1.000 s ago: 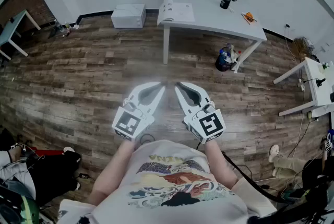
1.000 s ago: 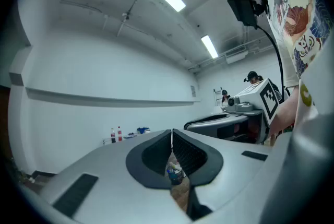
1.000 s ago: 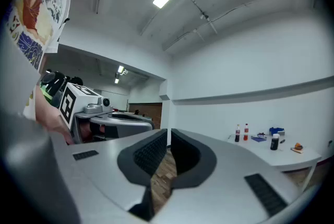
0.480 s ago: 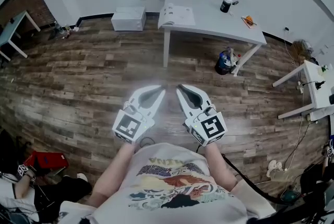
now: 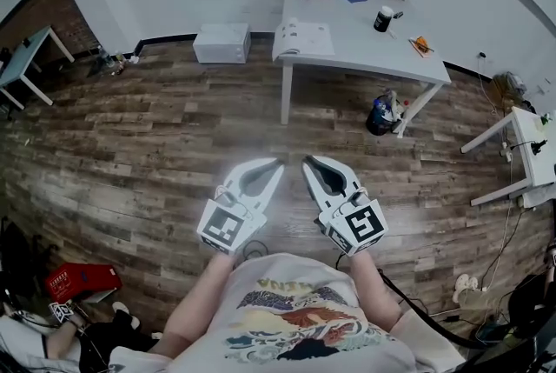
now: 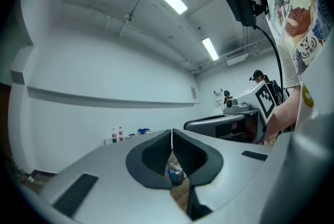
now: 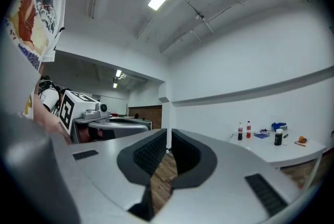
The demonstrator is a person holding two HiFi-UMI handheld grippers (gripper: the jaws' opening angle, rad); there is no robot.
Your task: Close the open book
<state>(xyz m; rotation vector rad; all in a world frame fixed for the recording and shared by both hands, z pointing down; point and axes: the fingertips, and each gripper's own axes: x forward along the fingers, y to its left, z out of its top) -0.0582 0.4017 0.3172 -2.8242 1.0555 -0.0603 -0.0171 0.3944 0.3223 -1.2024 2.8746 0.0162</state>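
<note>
Closest to us, we hold both tools just in front of our body, above the wooden floor. The left gripper and the right gripper each have their jaws pressed together at the tips, with nothing between them. Well ahead stands a white table; the open book lies flat near its left edge, pages up. We judge this to be the approach: next we must walk over and reach one cover. The book's pages are too small to make out, and neither gripper view shows it
</note>
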